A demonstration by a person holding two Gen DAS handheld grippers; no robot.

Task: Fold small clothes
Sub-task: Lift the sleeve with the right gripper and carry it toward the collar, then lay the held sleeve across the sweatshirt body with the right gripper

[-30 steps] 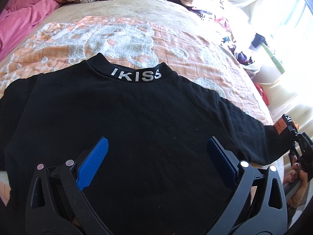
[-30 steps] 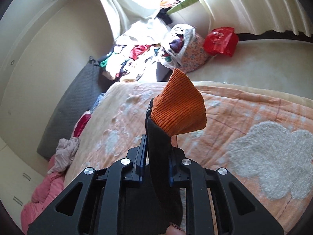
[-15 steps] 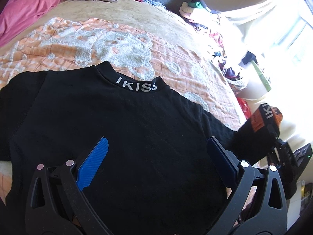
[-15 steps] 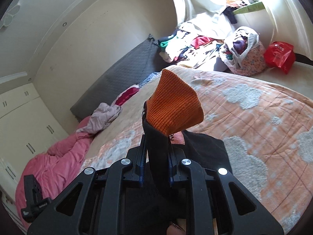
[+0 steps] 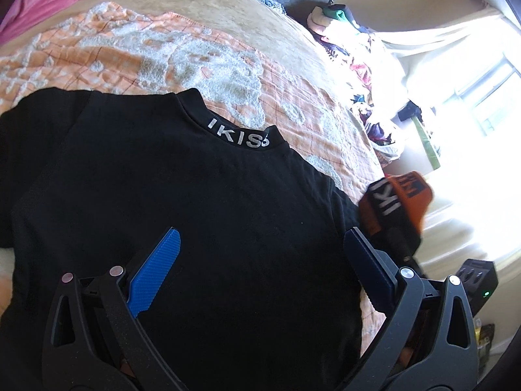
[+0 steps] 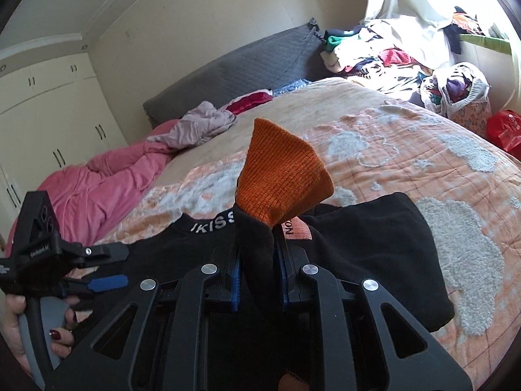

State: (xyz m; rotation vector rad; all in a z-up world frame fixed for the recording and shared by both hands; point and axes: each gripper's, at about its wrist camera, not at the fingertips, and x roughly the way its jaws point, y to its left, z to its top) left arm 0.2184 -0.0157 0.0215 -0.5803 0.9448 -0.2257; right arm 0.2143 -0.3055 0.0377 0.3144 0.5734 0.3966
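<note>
Sweatshirt point(image 5: 182, 215) collar reads "IKISS"; orange cuff point(image 6: 280, 179) in right gripper point(image 6: 259, 280).

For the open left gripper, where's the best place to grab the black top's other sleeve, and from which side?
Probably the outer end of the other sleeve, at the picture's left edge in the left wrist view. It lies flat on the blanket, so the left gripper, jaws open, should slide in low from the outer side, mirroring the right gripper shut on the orange cuff.
</note>
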